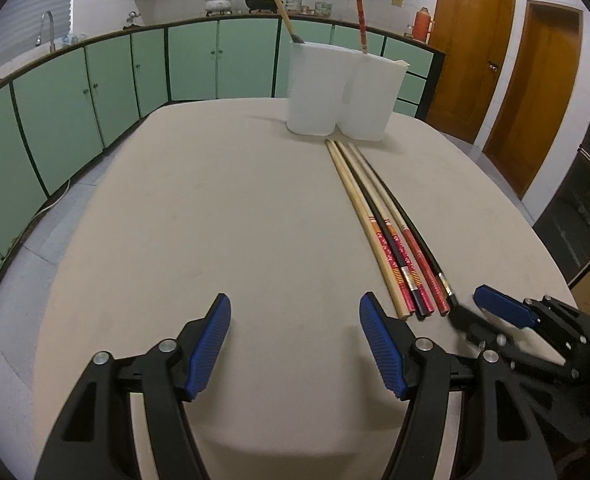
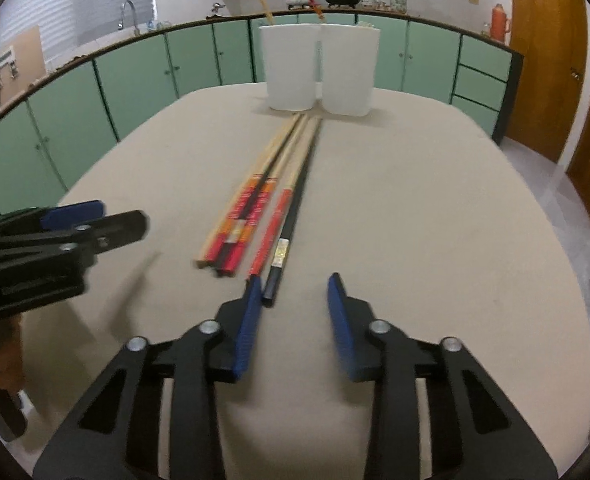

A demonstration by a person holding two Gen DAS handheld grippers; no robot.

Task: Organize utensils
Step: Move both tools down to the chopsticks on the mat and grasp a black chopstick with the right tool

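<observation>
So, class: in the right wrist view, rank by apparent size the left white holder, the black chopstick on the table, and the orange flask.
1. Black chopstick, longest, though nearness exaggerates it.
2. Left white holder.
3. Orange flask, smallest, but farthest away.

Both wrist views low over table (image 1: pixel 175 200), facing white holders (image 1: pixel 347 88), sharing chopsticks (image 2: pixel 291 184)

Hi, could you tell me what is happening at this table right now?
A person holds a two-finger tool in each hand and is sorting chopsticks that lie in a row on the table into two white holders; each holder already has one stick standing in it. The right tool is at the near end of the black chopstick, which sits between its fingers, not yet gripped. The left tool waits open beside the row, empty.
</observation>
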